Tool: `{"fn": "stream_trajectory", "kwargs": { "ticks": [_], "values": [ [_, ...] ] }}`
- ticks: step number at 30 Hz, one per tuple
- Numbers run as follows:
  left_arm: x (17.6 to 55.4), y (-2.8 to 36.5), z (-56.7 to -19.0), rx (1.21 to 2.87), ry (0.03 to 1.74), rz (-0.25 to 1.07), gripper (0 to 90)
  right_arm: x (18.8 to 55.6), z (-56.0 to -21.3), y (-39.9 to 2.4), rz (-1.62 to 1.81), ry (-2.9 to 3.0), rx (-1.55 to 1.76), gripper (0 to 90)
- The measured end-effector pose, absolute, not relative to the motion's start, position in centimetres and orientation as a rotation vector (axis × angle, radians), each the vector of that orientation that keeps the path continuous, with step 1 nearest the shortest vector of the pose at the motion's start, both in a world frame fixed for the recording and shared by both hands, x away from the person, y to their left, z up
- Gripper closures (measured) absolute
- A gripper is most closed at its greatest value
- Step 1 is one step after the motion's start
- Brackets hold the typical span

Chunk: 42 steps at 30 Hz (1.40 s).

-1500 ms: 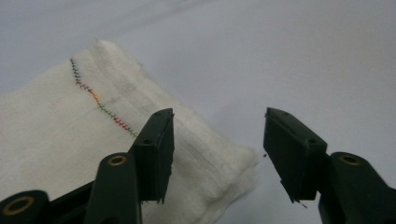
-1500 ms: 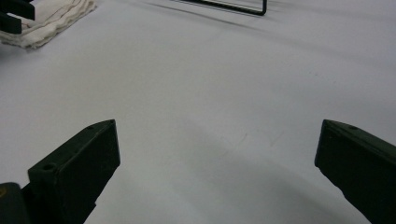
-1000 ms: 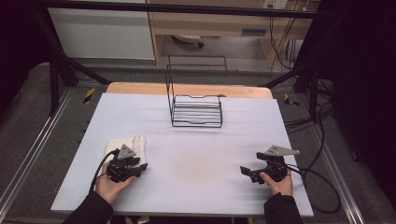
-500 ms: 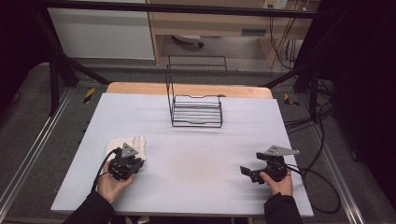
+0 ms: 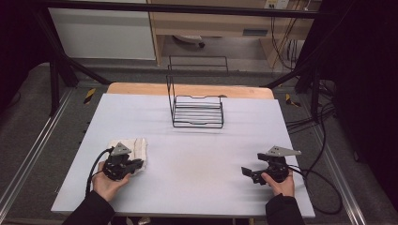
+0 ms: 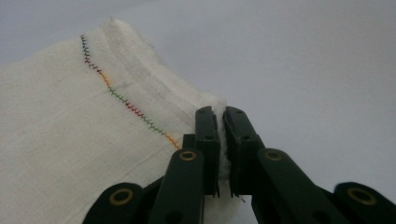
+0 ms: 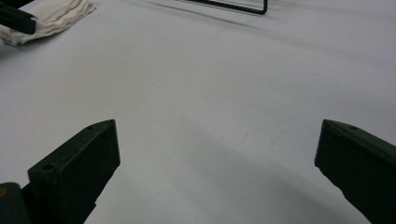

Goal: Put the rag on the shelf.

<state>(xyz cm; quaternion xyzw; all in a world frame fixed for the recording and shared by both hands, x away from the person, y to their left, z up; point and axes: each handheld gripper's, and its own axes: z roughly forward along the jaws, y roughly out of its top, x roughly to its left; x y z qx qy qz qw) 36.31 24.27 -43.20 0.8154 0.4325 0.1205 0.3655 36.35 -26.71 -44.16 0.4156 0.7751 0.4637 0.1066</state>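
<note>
Now left gripper (image 6: 220, 135) has just been closing and pinches the edge of the cloth (image 5: 133, 149), lower left of the table (image 5: 197, 140). Grip looks thin, possibly top layers only; lift slowly. Right gripper (image 5: 251, 173), lower right, stands wide, empty.

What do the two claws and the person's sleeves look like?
Both the left claw and the right claw are black, with flat jaws and brass-coloured pivot rivets. Each carries a grey three-cornered plate on top and trails a black cable. The sleeves are dark.
</note>
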Motion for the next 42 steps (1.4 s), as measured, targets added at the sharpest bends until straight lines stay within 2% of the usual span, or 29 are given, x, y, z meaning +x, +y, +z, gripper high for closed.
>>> {"fn": "stream_trajectory", "kwargs": {
  "ticks": [7,14,16,17,18,22,23,25,27,34,35,42],
  "values": [
    [35.2,22.9,-43.3,2.132,1.041,0.262,84.3,36.4,-44.2,-26.6,1.366,2.284,1.226,0.6],
    [35.1,22.8,-43.0,2.133,1.015,0.295,80.9,36.4,-44.1,-26.3,1.359,2.287,1.217,0.7],
    [35.1,23.3,-42.5,2.109,0.998,0.31,76.2,36.5,-44.1,-25.8,1.362,2.282,1.222,0.7],
    [35.1,23.5,-42.2,2.093,0.991,0.323,66.9,36.6,-44.0,-25.2,1.359,2.287,1.206,0.7],
    [35.1,23.8,-42.0,2.082,0.995,0.329,66.9,36.6,-44.0,-25.2,1.359,2.287,1.206,0.7],
    [35.6,25.6,-41.4,2.025,1.017,0.363,54.4,36.9,-43.7,-23.7,1.354,2.295,1.201,0.6],
    [35.8,26.1,-41.3,2.02,1.025,0.372,48.6,37.1,-43.5,-22.7,1.356,2.293,1.205,0.6],
    [36.1,27.1,-41.2,2.003,1.038,0.382,45.5,37.3,-43.4,-22.3,1.353,2.3,1.194,0.6],
    [36.4,28.1,-41.1,1.986,1.055,0.393,36.8,37.8,-43.2,-20.5,1.343,2.311,1.191,0.6],
    [37.1,30.2,-41.3,1.962,1.084,0.412,26.0,38.9,-42.7,-16.3,1.336,2.341,1.153,0.9],
    [37.2,30.4,-41.3,1.957,1.088,0.405,22.3,39.3,-42.5,-14.9,1.349,2.341,1.141,1.1],
    [37.6,31.5,-41.5,1.948,1.101,0.375,16.7,40.6,-42.0,-10.3,1.346,2.378,1.1,1.8]
  ]
}}
